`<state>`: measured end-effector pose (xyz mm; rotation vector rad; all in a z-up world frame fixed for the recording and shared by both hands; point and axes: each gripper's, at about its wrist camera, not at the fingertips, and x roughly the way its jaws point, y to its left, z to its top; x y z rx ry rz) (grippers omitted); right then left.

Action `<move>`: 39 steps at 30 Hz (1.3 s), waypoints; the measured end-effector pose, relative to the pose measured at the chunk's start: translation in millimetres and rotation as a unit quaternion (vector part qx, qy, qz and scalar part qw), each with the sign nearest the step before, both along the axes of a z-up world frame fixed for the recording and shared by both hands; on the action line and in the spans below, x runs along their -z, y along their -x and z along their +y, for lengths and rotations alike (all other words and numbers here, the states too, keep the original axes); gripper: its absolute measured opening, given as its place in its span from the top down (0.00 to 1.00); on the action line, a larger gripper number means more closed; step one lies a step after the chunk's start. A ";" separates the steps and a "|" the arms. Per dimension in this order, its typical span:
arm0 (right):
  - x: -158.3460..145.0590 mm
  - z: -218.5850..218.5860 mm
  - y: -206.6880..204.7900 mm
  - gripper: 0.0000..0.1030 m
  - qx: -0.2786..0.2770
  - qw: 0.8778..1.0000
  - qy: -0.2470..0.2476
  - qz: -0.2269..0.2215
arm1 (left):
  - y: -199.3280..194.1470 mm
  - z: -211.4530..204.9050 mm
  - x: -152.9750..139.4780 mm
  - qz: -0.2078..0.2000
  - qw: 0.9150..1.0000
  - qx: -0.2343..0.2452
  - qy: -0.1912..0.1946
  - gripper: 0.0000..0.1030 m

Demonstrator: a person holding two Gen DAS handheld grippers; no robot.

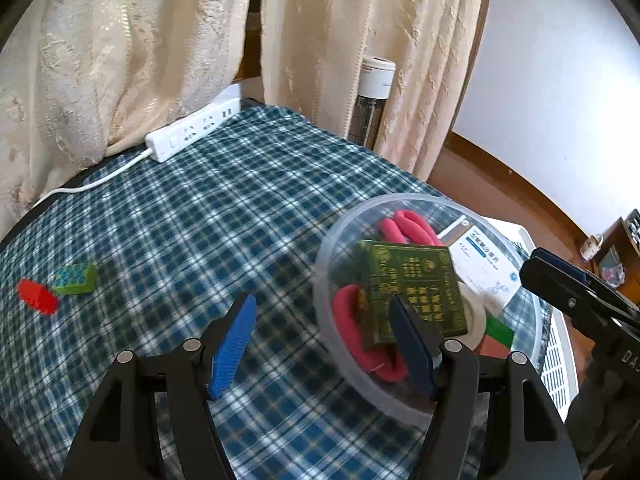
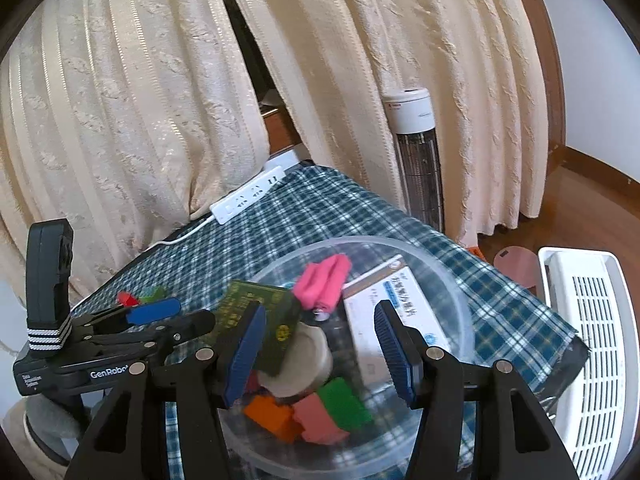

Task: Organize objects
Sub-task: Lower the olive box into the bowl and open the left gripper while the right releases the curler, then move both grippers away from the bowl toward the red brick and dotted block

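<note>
1. Left gripper (image 1: 324, 344) — jaws apart, nothing held, near the tub (image 1: 332, 256).
2. Right gripper (image 2: 320, 354) — jaws apart over the tub, nothing gripped.
3. Red block (image 1: 37, 296) and green block (image 1: 76, 278) are seen on the cloth (image 1: 200, 208), outside the tub.

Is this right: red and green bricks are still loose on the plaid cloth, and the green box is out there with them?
Wrong on the green box: the left wrist view shows it inside the clear bowl. The red brick and green brick do lie loose on the plaid cloth.
</note>
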<state>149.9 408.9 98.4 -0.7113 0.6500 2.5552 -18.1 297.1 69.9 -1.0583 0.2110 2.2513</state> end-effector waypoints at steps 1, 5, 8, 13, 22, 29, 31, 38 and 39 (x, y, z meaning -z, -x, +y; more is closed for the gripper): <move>-1.0 -2.4 1.6 0.42 -0.003 1.000 -0.001 0.001 | 1.0 -3.7 -0.1 0.001 1.000 -0.003 0.000 0.32; -4.5 -12.8 9.6 0.42 -0.016 1.000 -0.002 0.004 | 8.4 -20.4 0.7 0.006 0.999 -0.028 0.017 0.32; -5.3 -20.9 16.4 0.39 -0.028 1.000 -0.003 0.004 | 16.2 -37.2 0.1 0.005 0.999 -0.045 0.017 0.32; -6.2 -34.7 29.2 0.39 -0.046 0.999 -0.006 0.001 | 27.0 -66.0 -1.3 0.010 0.997 -0.071 0.021 0.32; -7.6 -56.1 51.5 0.39 -0.068 0.998 -0.016 -0.002 | 49.0 -118.5 0.4 0.018 0.993 -0.109 0.031 0.32; -4.8 -72.7 70.5 0.39 -0.090 0.996 -0.017 -0.012 | 71.9 -164.4 -2.9 0.029 0.988 -0.150 0.028 0.32; -5.3 -78.2 75.5 0.39 -0.096 0.995 -0.018 -0.012 | 79.9 -178.8 -2.3 0.028 0.986 -0.164 0.024 0.32; -4.2 -95.3 95.2 0.38 -0.116 0.993 -0.017 -0.018 | 103.4 -215.0 7.2 0.029 0.979 -0.200 0.029 0.32; -3.6 -97.3 97.5 0.35 -0.118 0.993 -0.017 -0.019 | 106.9 -218.4 10.2 0.029 0.979 -0.201 0.033 0.32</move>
